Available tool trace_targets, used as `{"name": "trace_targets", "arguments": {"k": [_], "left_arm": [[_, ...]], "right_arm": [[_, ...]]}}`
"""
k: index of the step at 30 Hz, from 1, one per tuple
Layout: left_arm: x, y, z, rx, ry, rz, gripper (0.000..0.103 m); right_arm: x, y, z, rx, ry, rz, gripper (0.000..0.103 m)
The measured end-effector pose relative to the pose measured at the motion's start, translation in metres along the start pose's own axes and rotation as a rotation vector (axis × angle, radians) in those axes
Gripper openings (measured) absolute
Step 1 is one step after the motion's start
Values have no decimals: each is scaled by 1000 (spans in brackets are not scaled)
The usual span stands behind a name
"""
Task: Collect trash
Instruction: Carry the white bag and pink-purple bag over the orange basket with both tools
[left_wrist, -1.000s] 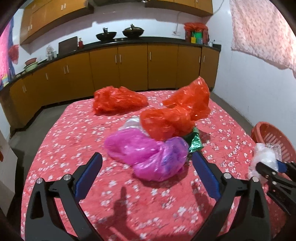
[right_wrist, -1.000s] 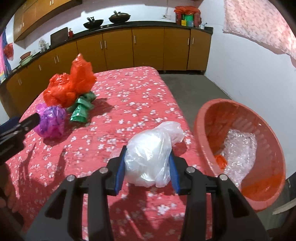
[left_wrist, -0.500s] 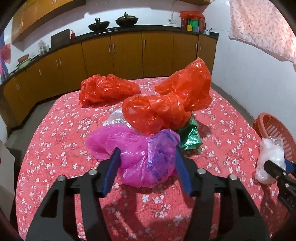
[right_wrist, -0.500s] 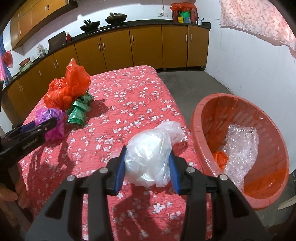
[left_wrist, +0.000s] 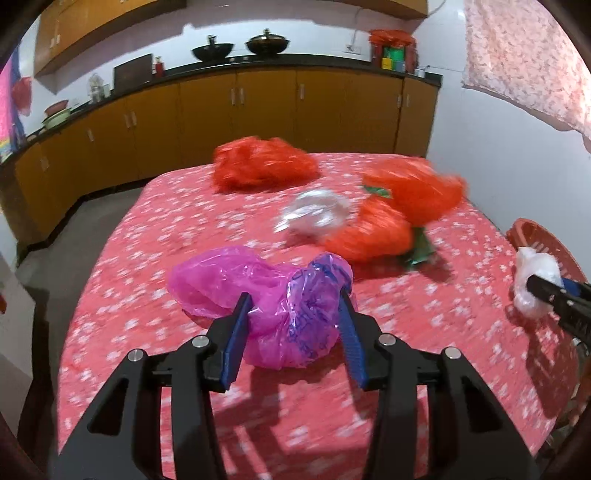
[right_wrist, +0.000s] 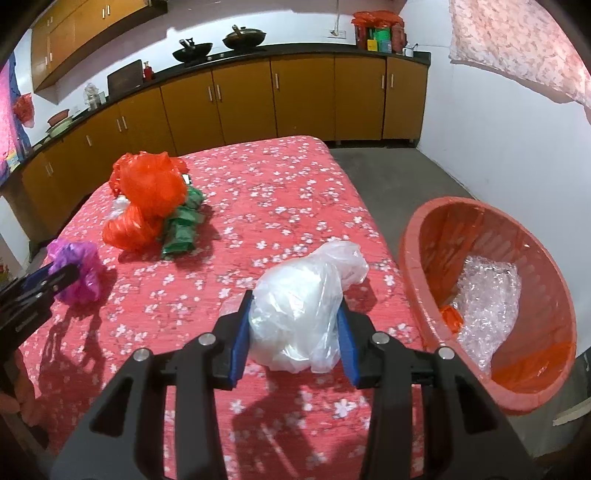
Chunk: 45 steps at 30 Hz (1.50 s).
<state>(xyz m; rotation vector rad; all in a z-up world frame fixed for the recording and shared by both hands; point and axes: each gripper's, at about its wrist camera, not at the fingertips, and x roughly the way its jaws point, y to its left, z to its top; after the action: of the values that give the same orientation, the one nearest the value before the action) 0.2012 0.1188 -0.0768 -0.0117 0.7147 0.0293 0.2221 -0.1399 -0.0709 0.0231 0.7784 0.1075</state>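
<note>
My left gripper (left_wrist: 295, 295) has its blue pads against the sides of a crumpled pink plastic bag (left_wrist: 229, 280), and its jaws are still closing. The bag sits on the red flowered tablecloth (left_wrist: 147, 240), apart from the other bags. The right wrist view shows that gripper (right_wrist: 59, 277) and the pink bag (right_wrist: 83, 266) at the left edge. My right gripper (right_wrist: 294, 301) is shut on a white plastic bag (right_wrist: 325, 266), held just above the cloth near the table's right edge. Beside it stands an orange basket (right_wrist: 417, 236).
Three orange bags (left_wrist: 266, 168) (left_wrist: 417, 188) (left_wrist: 369, 232), a clear bag (left_wrist: 314, 214) and a green wrapper (left_wrist: 419, 251) lie further back on the table. Bubble wrap (right_wrist: 487, 295) lies in the basket. Brown cabinets (left_wrist: 258, 110) line the far wall, and a white wall (right_wrist: 517, 147) stands at the right.
My left gripper moved in around the pink bag, closed on it, and drew it away from the orange pile. The right gripper and its white bag have stayed put.
</note>
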Motion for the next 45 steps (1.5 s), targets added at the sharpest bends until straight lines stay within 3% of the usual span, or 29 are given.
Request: {"name": "trace_targets", "arguments": {"k": [7, 17, 28, 45], "left_arm": [[-7, 24, -1, -33, -2, 36, 47], [-31, 14, 13, -39, -55, 6, 47], [-52, -31, 29, 19, -108, -43, 47], [-54, -124, 36, 112, -118, -146, 47]], "right_arm": [[-7, 14, 1, -22, -11, 18, 41], [-31, 4, 9, -33, -59, -3, 41], [-57, -20, 8, -69, -120, -63, 41], [-74, -99, 0, 2, -144, -158, 41]]}}
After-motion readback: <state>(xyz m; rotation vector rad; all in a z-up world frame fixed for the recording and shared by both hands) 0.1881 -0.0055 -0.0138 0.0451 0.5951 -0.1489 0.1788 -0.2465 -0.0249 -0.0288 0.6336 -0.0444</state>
